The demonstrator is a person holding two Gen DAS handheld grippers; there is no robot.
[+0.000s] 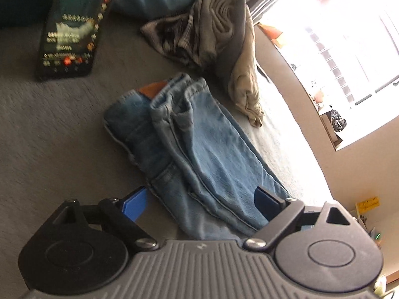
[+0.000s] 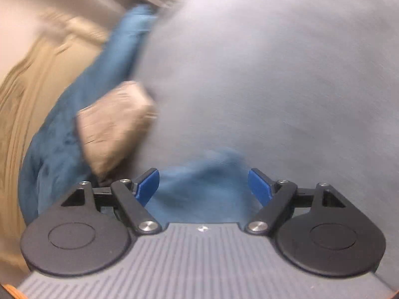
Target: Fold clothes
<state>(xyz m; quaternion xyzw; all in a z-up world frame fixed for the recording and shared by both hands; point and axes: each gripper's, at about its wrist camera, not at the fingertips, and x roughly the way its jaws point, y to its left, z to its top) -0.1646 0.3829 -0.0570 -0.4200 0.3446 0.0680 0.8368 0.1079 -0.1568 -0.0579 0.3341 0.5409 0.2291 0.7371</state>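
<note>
So the whole thing sits on a grey bedspread (image 1: 49,129), kinda fuzzy texture. Going left to right in the left wrist view: a dark packet (image 1: 71,32) with blurry print near the top left, then the folded jeans (image 1: 189,144) lying flat in the middle, a heap of unfolded clothes (image 1: 214,37) just behind them, and a blown-out bright window (image 1: 349,57) on the far right. The left gripper (image 1: 202,201) is spread wide over the near end of the jeans, not clamped on anything. The right wrist view is badly smeared: teal fabric (image 2: 82,114) at left with a tan folded bundle (image 2: 114,122) on it, then grey cover. The right gripper (image 2: 203,186) is wide apart too, with some blue cloth (image 2: 199,186) between the fingers, can't tell what garment.
</note>
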